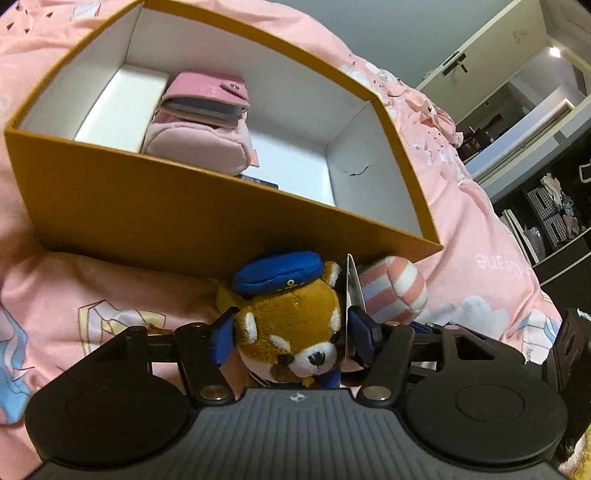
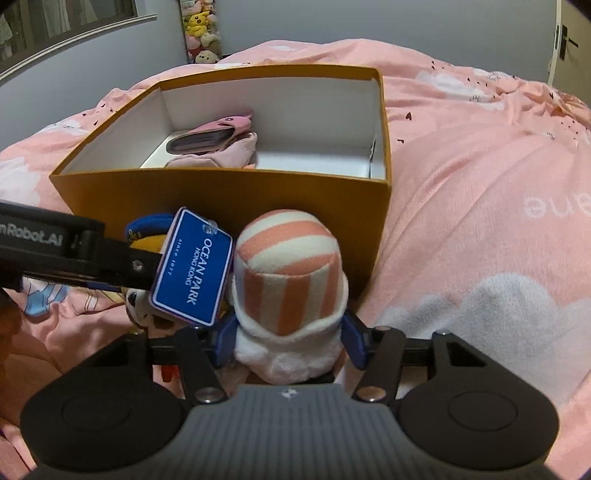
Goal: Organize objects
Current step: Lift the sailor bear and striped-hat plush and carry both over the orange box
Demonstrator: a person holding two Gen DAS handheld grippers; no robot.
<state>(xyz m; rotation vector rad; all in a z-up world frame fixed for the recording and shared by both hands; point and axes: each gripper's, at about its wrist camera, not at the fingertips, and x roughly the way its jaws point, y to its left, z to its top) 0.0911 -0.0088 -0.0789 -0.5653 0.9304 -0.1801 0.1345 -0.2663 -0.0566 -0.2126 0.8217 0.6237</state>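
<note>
A red panda plush in a blue cap lies on the pink bedding just in front of the orange box. My left gripper is shut on its head, both blue pads against the sides. Its blue Ocean Park tag stands up beside a pink-and-white striped plush. My right gripper is shut on that plush's white lower part. Both toys touch the near wall of the box. Inside lie a pink wallet on a pale pink pouch. The left gripper's finger reaches in from the left.
The pink quilt spreads to the right of the box. A dark shelf unit with clutter stands past the bed's right edge, next to an open doorway. Soft toys are stacked in the far corner by the grey wall.
</note>
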